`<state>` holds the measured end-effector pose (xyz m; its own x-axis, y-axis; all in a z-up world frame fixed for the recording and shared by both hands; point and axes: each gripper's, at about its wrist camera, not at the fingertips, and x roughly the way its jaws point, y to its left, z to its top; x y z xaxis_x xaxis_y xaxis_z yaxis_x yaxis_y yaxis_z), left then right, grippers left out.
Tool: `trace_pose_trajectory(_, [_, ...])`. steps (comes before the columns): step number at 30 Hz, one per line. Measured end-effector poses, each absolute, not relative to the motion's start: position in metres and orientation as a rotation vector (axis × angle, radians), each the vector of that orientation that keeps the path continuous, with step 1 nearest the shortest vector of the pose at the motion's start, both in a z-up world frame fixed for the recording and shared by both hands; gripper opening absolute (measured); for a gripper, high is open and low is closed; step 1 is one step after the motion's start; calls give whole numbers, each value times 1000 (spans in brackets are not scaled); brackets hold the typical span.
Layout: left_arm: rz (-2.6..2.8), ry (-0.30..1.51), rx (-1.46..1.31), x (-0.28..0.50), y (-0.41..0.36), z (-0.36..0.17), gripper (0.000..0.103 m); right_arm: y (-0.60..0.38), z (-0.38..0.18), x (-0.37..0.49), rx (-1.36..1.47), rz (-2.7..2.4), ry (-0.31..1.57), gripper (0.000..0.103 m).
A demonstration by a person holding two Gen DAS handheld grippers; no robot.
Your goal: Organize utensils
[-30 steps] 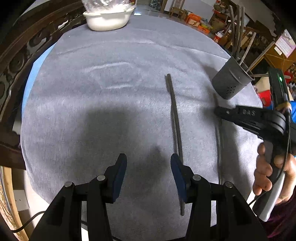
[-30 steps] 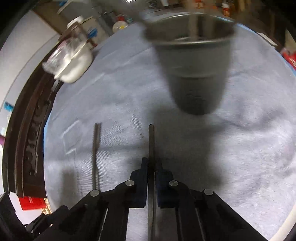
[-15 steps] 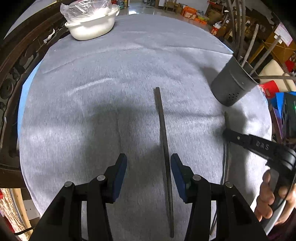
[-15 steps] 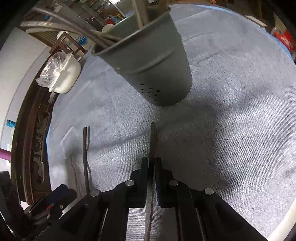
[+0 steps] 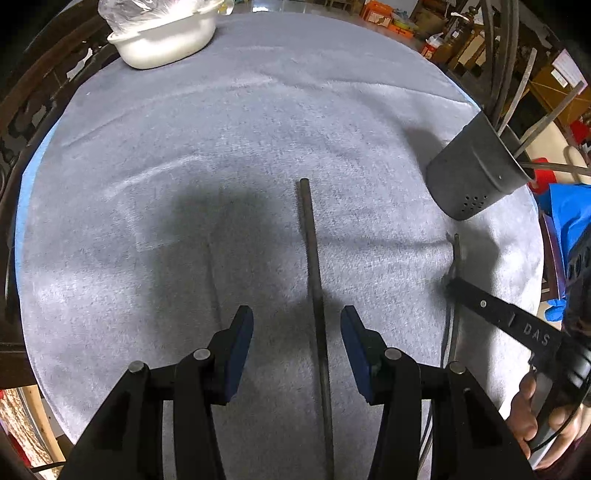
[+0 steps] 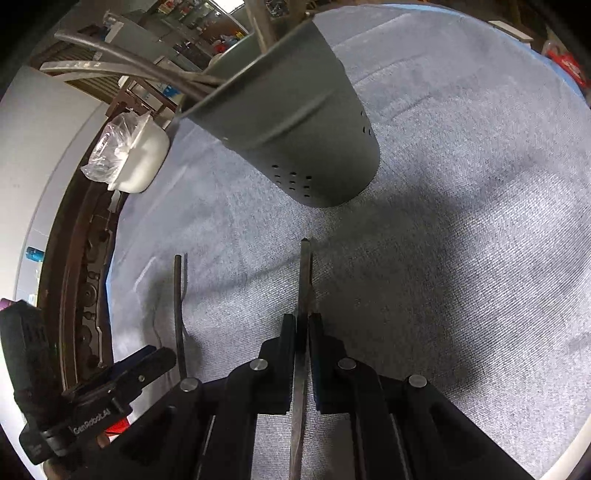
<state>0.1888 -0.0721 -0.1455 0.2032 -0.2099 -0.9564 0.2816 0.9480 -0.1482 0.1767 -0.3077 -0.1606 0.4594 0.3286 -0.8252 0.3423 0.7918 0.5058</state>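
Note:
A dark chopstick (image 5: 314, 266) lies on the grey cloth, running away from me between the fingers of my left gripper (image 5: 297, 325), which is open around its near part without touching it. My right gripper (image 6: 303, 325) is shut on a second chopstick (image 6: 304, 273), whose tip points at the base of the grey utensil cup (image 6: 295, 129). The cup holds several utensils. In the left wrist view the cup (image 5: 476, 170) stands at the right, and the right gripper (image 5: 452, 286) holds its chopstick (image 5: 457, 251) low over the cloth. The first chopstick (image 6: 179, 295) also shows in the right wrist view.
A white bowl with a plastic bag (image 5: 162, 33) stands at the far left of the round table (image 5: 184, 147). A dark carved wooden rail (image 5: 22, 96) runs along the table's left side. Cluttered shelves and boxes lie beyond the far edge.
My left gripper moved right and lined up over the lying chopstick, which now sits between its fingers. My right gripper drew back and lower from the cup with its chopstick.

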Motion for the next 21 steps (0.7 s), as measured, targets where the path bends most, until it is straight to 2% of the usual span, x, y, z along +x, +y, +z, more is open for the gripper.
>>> trace_pose_trajectory(6, [-349,1360,40,199,-82,-153,49,-306,-161,178,682,-5,1117,10])
trace_pose_trajectory(8, [-362,1370,27,201,-85,-155,37,-305,-161,178,682,-2,1114,11])
trace_pose_trajectory(14, [-388,1384,19,202,-89,-164,13,-308,-162,178,704,7,1114,10])
trace_pose_trajectory(16, [-404,1391,8,202,-88,-165,8,-307,-162,178,701,5,1114,10])
trace_pose_trajectory(21, [-456,1388,34,192,-84,-163,7,-305,-161,179,684,-1,1114,11])
